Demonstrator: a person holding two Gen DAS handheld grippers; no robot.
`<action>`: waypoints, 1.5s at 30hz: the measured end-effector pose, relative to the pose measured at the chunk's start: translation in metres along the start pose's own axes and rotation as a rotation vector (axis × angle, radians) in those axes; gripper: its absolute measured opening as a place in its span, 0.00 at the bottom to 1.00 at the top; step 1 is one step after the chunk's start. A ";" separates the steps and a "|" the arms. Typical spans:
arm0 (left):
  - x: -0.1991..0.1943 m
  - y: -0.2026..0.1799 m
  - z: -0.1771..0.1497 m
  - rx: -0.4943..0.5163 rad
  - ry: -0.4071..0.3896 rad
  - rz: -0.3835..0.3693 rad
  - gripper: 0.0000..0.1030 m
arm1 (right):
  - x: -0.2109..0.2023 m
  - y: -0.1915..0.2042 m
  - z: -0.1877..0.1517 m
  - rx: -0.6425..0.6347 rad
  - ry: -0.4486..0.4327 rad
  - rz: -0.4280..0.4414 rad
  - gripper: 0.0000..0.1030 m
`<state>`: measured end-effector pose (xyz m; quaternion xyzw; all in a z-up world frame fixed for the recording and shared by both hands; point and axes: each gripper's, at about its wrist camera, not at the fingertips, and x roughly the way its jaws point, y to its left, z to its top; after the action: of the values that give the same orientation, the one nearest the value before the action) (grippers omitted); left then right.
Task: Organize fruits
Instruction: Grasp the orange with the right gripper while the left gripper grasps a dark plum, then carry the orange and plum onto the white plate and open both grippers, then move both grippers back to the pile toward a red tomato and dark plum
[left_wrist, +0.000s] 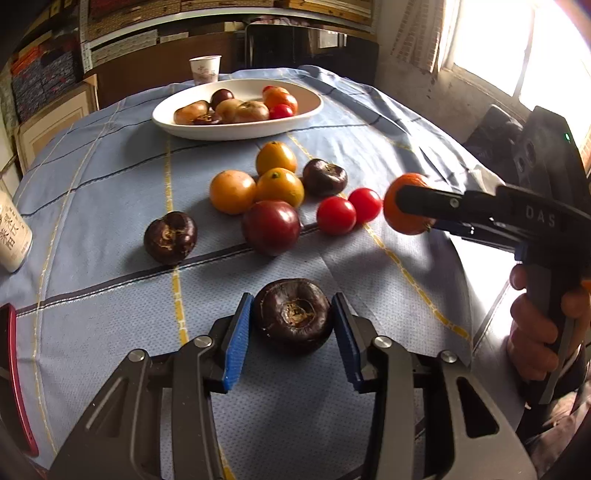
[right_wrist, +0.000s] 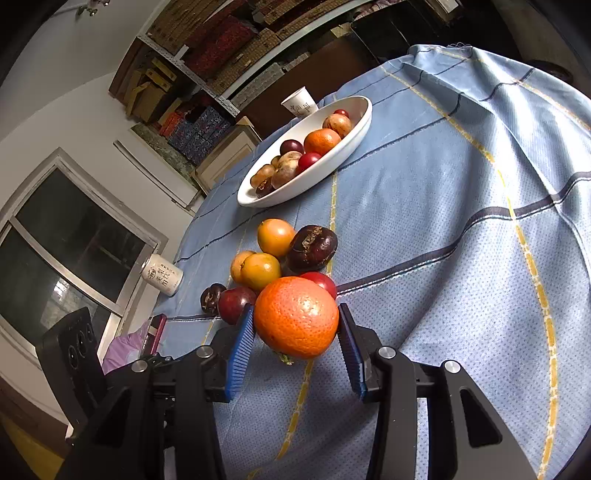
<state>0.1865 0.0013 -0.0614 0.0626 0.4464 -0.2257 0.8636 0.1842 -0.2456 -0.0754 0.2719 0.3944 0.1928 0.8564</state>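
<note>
My left gripper (left_wrist: 292, 297) is shut on a dark purple fruit (left_wrist: 293, 319) that rests on the blue tablecloth, one blue pad against each side. My right gripper (right_wrist: 296, 308) is shut on an orange (right_wrist: 295, 317) and holds it above the cloth; the left wrist view shows it at the right, with the orange (left_wrist: 404, 205) off the table. Between the grippers and the white bowl (left_wrist: 314, 107) lie loose fruits: three yellow-orange ones (left_wrist: 232, 192), a red plum (left_wrist: 270, 227), two cherry tomatoes (left_wrist: 336, 215) and two dark fruits (left_wrist: 170, 238). The bowl holds several fruits.
A paper cup (left_wrist: 205, 70) stands behind the bowl. A white jar (left_wrist: 13, 232) lies at the table's left edge, with a red flat object (left_wrist: 14, 369) nearer me. A person's hand (left_wrist: 535, 332) grips the right tool's handle beyond the table's right edge.
</note>
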 end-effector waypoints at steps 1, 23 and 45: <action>-0.003 0.002 0.002 -0.006 -0.006 -0.008 0.41 | -0.002 0.002 0.001 -0.012 -0.001 -0.005 0.44; 0.067 0.079 0.212 -0.130 -0.114 0.089 0.41 | 0.085 0.043 0.180 -0.312 -0.085 -0.161 0.44; 0.022 0.089 0.180 -0.152 -0.217 0.183 0.93 | 0.061 0.047 0.160 -0.384 -0.089 -0.095 0.54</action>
<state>0.3711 0.0178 0.0196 0.0125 0.3586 -0.1170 0.9261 0.3407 -0.2261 0.0053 0.0930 0.3246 0.2114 0.9172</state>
